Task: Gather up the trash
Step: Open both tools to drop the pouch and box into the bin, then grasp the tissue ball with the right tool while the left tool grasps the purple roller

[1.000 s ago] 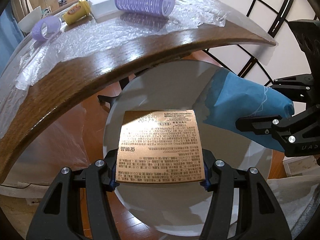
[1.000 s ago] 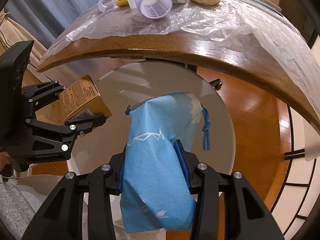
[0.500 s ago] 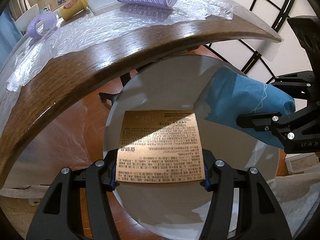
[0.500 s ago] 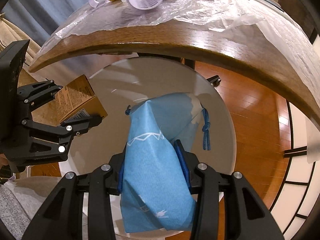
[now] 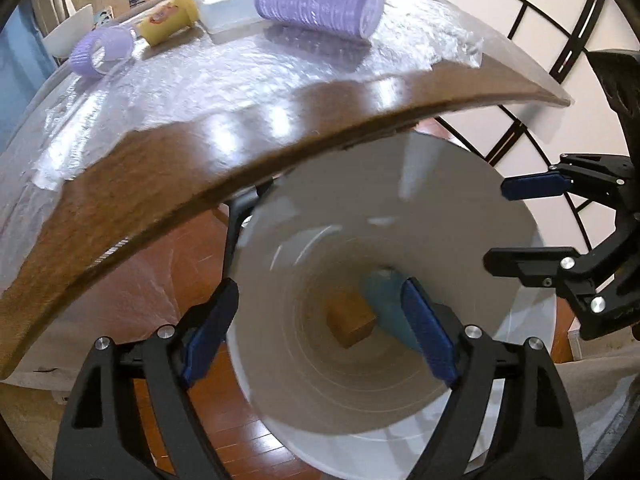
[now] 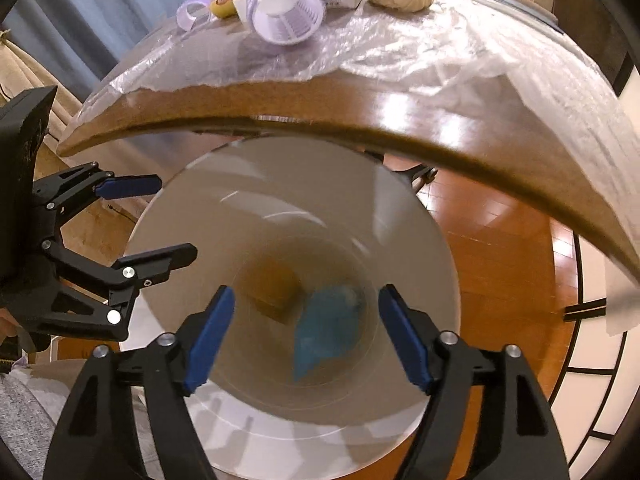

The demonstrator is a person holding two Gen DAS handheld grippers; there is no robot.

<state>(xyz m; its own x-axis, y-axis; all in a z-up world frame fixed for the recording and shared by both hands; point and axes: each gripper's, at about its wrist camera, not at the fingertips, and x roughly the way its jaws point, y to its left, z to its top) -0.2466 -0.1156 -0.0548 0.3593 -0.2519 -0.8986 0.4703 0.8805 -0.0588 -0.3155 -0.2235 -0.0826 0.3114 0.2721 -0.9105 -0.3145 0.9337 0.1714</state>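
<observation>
Deep in the white bin, the blurred blue bag runs from one o'clock to seven, beside the brown box at ten o'clock, while the left gripper and right gripper are opening, nothing between their jaws.

Brown box apparently inside bin.

A: Where are the two trash items sitting?
B: Both are lying deep inside the white bin, blurred. The brown cardboard box is resting tilted, left of the blue pouch.
A: Touching?
B: They are lying just beside each other; contact unclear.
</observation>
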